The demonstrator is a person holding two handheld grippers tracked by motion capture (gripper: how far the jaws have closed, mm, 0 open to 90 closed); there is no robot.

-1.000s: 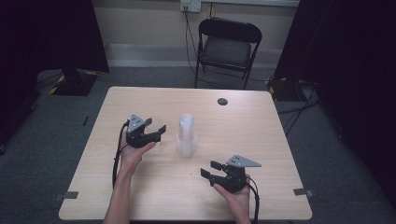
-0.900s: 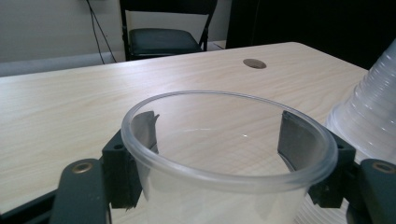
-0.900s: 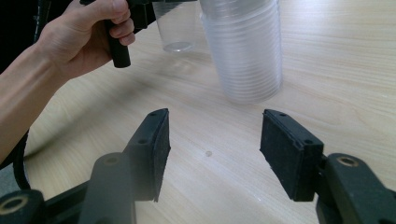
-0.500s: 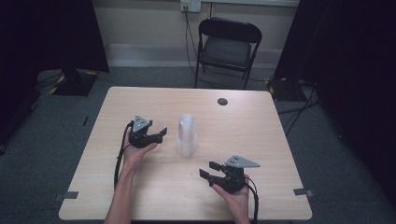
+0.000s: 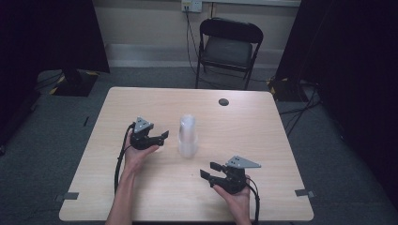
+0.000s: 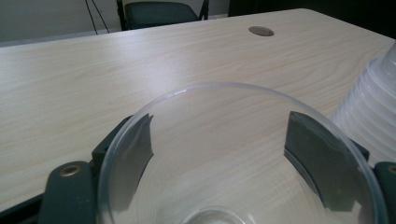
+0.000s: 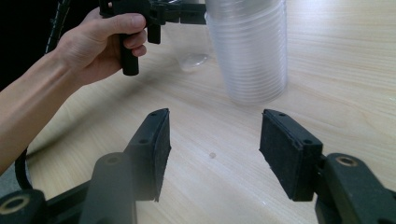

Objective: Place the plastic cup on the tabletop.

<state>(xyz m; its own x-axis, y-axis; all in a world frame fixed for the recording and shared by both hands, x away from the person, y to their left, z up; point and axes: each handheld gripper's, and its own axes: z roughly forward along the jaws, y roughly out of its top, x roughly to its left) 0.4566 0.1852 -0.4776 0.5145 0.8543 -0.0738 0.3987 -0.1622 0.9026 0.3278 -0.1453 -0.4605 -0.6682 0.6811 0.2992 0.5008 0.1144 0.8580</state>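
The cup stack [image 5: 187,136] stands in the middle of the table [image 5: 263,140], between the left gripper [image 5: 157,137] and the right gripper [image 5: 209,170], with bare wood all around it.

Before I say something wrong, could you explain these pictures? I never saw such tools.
A person holds a two-jaw gripper in each hand. The high view looks down on the table; the other two views come from cameras riding on the grippers, looking along their black jaws. On the table stands a stack of clear cups. The left gripper has a single clear cup between its jaws, which have just been opening; the pads seem no longer to press it. The right gripper is open and empty, facing the stack.
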